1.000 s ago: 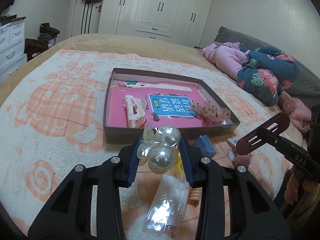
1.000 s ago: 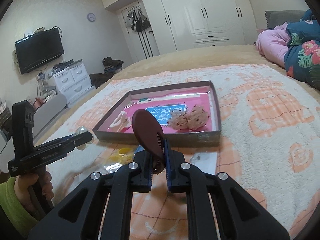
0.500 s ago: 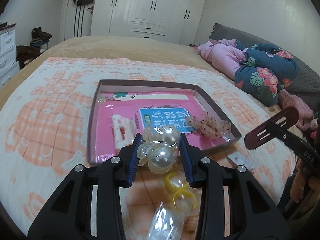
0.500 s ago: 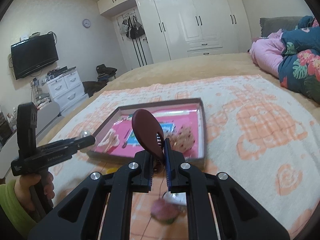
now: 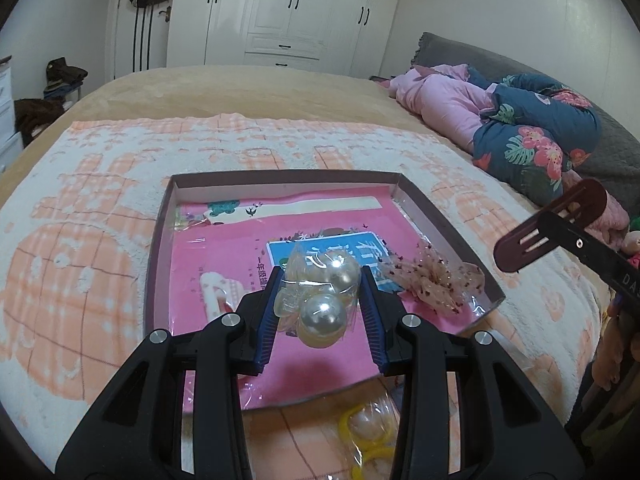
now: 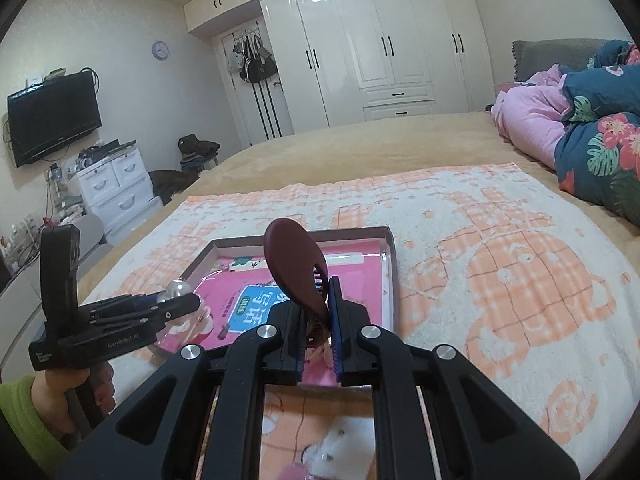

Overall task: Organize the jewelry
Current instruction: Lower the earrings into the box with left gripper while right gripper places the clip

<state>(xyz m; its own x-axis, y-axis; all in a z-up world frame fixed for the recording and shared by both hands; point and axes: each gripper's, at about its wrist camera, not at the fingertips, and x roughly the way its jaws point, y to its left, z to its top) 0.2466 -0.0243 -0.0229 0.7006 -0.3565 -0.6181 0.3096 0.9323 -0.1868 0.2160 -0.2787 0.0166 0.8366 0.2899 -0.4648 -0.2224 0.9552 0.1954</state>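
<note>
From the left wrist, my left gripper (image 5: 320, 300) is clamped on a clear plastic packet of two large pearl baubles (image 5: 320, 294), held above the near half of the shallow pink-lined cardboard tray (image 5: 158, 264); I should lower it onto bare pink beside the white claw clip (image 5: 216, 292) before letting go, clear of the speckled gauze bow (image 5: 434, 280). From the right wrist, my right gripper (image 6: 318, 328) pinches a maroon oval hair clip (image 6: 294, 264) above the tray's near edge (image 6: 390, 264); I judge it best to wait, then set it flat inside.
</note>
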